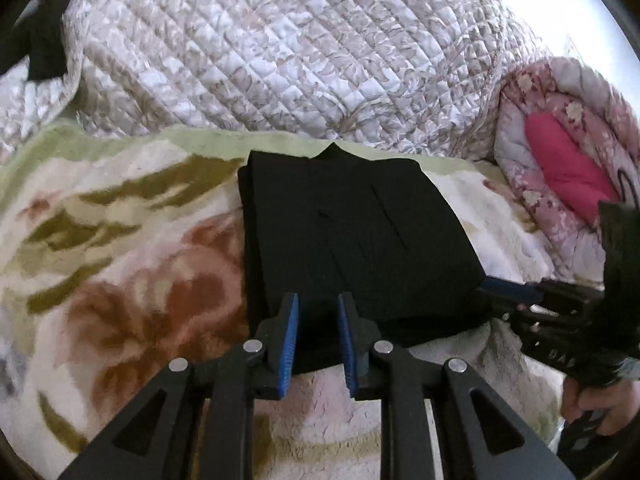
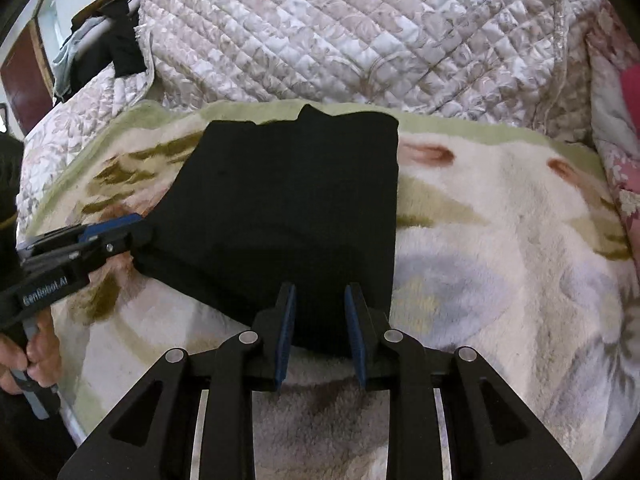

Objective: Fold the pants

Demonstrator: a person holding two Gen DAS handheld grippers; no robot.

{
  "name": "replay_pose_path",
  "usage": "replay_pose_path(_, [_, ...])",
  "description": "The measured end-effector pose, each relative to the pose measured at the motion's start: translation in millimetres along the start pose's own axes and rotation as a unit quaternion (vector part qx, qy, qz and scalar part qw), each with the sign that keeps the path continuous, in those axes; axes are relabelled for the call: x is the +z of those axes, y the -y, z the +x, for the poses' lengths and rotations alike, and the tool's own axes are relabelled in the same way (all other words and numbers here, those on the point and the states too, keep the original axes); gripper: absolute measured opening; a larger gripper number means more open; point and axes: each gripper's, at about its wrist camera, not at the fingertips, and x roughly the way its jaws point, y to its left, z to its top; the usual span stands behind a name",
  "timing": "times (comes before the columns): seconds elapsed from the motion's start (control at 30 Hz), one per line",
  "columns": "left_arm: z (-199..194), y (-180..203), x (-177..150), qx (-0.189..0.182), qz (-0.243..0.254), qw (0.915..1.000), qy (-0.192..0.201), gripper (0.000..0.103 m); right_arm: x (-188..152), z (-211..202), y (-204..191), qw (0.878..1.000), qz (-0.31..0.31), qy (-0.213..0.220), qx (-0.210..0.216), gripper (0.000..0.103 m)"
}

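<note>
On the blanket (image 2: 500, 208), folded pants (image 2: 280, 208) (black); left gripper (image 1: 318, 300) and right gripper (image 2: 320, 292) both parted.

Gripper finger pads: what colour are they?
Blue pads on black fingers, seen best in the left wrist view.

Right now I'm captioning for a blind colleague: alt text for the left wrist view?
Folded black pants lie on a floral fleece blanket, the open left gripper at their near edge. The right gripper meets their right corner; a quilted cover rises behind.
</note>
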Motion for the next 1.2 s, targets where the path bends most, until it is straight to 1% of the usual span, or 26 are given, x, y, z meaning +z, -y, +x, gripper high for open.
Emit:
replay_pose_path(0.07, [-7.4,2.9,2.5,-0.002,-0.003,1.0000,-0.003,0.022,0.5,-9.2,-3.5,1.000,-0.004,0.005,-0.001,0.025])
replay_pose_path(0.13, [-14.3,6.8,2.5,0.008,0.003,1.0000,-0.002,0.022,-3.0,-19.6,-8.4,1.000,-0.006,0.010,0.002,0.025])
replay_pose_path(0.2, [-23.2,10.4,0.5,0.018,0.006,0.9998,0.000,0.022,-8.3,-29.2,-13.3,1.000,-0.005,0.016,0.003,0.031])
replay_pose_path(0.23, [-26.2,12.1,-2.6,0.020,0.005,0.9998,-0.001,0.022,-11.9,-33.4,-15.7,1.000,-0.005,0.017,0.002,0.036])
replay_pose_path(0.27, [-30.6,14.0,-5.0,0.022,0.005,0.9997,-0.001,0.022,-16.1,-37.3,-18.0,1.000,-0.005,0.018,0.002,0.040])
replay_pose_path(0.33, [-37.6,18.1,-11.3,0.027,0.006,0.9996,0.000,0.023,-25.0,-42.2,-22.1,1.000,-0.005,0.016,0.001,0.045])
replay_pose_path(0.37, [-40.3,20.0,-14.7,0.030,0.008,0.9995,-0.001,0.023,-29.0,-43.7,-24.1,1.000,-0.006,0.014,0.000,0.046])
replay_pose_path(0.4, [-42.0,21.3,-18.1,0.032,0.009,0.9994,-0.002,0.027,-33.5,-44.4,-25.7,1.000,-0.007,0.012,-0.002,0.046])
replay_pose_path(0.47, [-43.6,23.1,-25.3,0.037,0.009,0.9993,-0.006,0.031,-41.8,-44.3,-27.3,1.000,-0.004,0.006,-0.002,0.046])
replay_pose_path(0.57, [-41.5,23.8,-36.2,0.042,0.011,0.9989,-0.016,0.033,-51.3,-40.6,-27.1,1.000,0.000,-0.002,-0.003,0.046])
replay_pose_path(0.7, [-31.2,20.5,-47.0,0.053,0.012,0.9979,-0.034,0.033,-55.6,-33.3,-25.2,1.000,0.001,-0.008,-0.011,0.046])
replay_pose_path(0.8, [-23.6,15.9,-51.0,0.063,0.010,0.9972,-0.040,0.033,-55.4,-27.1,-23.9,1.000,-0.002,-0.008,-0.019,0.046])
replay_pose_path(0.93, [-13.4,10.0,-54.5,0.070,0.007,0.9963,-0.048,0.033,-58.4,-12.8,-19.5,0.999,-0.002,-0.020,-0.031,0.046])
replay_pose_path(0.97, [-10.8,8.6,-55.7,0.070,0.005,0.9962,-0.051,0.033,-59.3,-12.3,-18.8,0.999,-0.001,-0.015,-0.029,0.048])
replay_pose_path(1.2, [-6.8,10.9,-57.7,0.069,0.013,0.9965,-0.045,0.041,-59.6,-8.4,-17.9,1.000,-0.001,-0.011,-0.026,0.053])
